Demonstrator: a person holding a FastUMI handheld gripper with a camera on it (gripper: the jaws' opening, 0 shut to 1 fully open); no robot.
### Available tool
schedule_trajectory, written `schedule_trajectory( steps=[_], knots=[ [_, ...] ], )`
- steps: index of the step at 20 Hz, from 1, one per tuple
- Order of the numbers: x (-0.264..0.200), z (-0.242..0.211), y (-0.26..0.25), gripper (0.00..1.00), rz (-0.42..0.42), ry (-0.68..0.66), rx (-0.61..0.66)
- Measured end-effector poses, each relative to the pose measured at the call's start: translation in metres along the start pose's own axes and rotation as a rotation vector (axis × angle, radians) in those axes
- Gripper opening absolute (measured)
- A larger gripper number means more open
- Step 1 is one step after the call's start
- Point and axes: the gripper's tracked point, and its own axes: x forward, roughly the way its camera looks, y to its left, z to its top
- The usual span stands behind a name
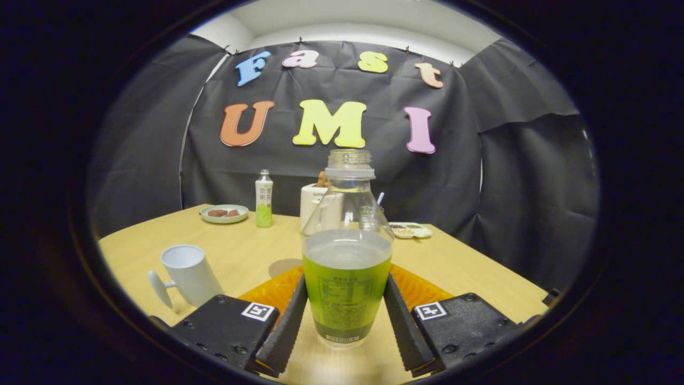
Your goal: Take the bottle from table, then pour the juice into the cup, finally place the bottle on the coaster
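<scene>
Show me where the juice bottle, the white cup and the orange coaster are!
juice bottle (346, 291): gripper view, on its green label, between the fingers.
white cup (188, 272): gripper view, on its side wall.
orange coaster (275, 291): gripper view, on its ribbed part beside the bottle.

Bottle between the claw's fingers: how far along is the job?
The claw is shut on the uncapped bottle, which stands upright just short of the orange coaster. Whether juice has already gone into the white cup I cannot tell. The bottle is not yet on the coaster.
</scene>
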Motion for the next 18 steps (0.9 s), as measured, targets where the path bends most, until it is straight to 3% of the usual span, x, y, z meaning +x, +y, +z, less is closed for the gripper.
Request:
schedule_trajectory(
  steps=[12,18],
  knots=[
    [-0.046,0.046,-0.007,0.81,-0.077,-0.037,-0.156],
    [-0.042,0.062,0.003,0.81,-0.118,-0.021,-0.364]
  ],
)
